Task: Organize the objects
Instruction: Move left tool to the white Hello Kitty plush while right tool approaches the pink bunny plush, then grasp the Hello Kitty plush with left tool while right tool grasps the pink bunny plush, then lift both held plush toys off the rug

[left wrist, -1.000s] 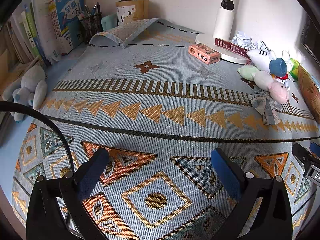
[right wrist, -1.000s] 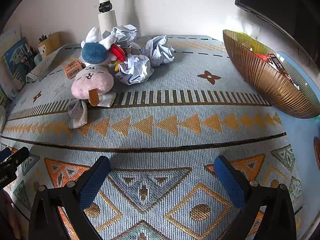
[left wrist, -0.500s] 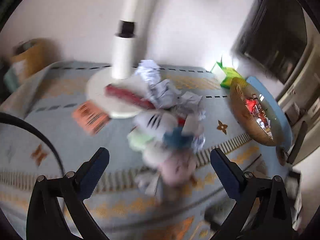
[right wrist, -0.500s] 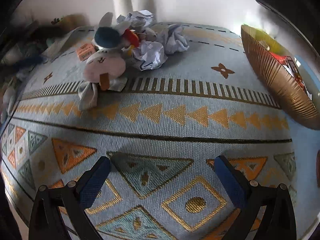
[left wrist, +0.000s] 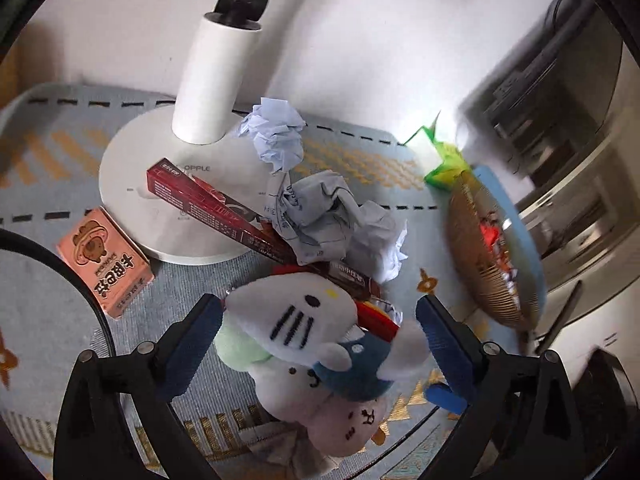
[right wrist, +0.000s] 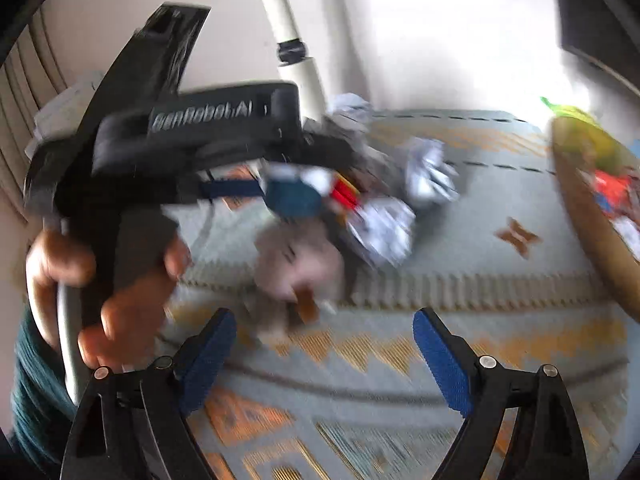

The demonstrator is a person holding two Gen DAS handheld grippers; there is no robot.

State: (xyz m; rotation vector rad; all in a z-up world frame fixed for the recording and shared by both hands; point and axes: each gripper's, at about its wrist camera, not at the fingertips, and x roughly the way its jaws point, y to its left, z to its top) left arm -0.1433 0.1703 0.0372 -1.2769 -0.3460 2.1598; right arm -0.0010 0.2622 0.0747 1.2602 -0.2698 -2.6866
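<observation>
A white cat plush with a blue outfit point(left wrist: 304, 320) lies on a pink plush point(left wrist: 348, 424) on the patterned cloth. My left gripper point(left wrist: 320, 332) is open, its blue pads either side of the cat plush's head. A dark red long box point(left wrist: 224, 208) leans on the lamp base, under crumpled paper balls point(left wrist: 328, 216). An orange carton point(left wrist: 104, 264) lies to the left. In the blurred right wrist view my right gripper point(right wrist: 324, 352) is open and empty above the cloth; the left gripper body point(right wrist: 192, 132) and the hand holding it reach over the plush pile point(right wrist: 296, 260).
A white desk lamp point(left wrist: 208, 92) stands on its round base behind the pile. A gold ribbed bowl point(left wrist: 488, 256) with snacks sits at the right, also in the right wrist view point(right wrist: 592, 232). A green paper piece point(left wrist: 444, 160) lies near the wall.
My left gripper has swung right and moved in over the plush pile, now straddling the cat plush. My right gripper turned left, bringing the left gripper and hand into its view.
</observation>
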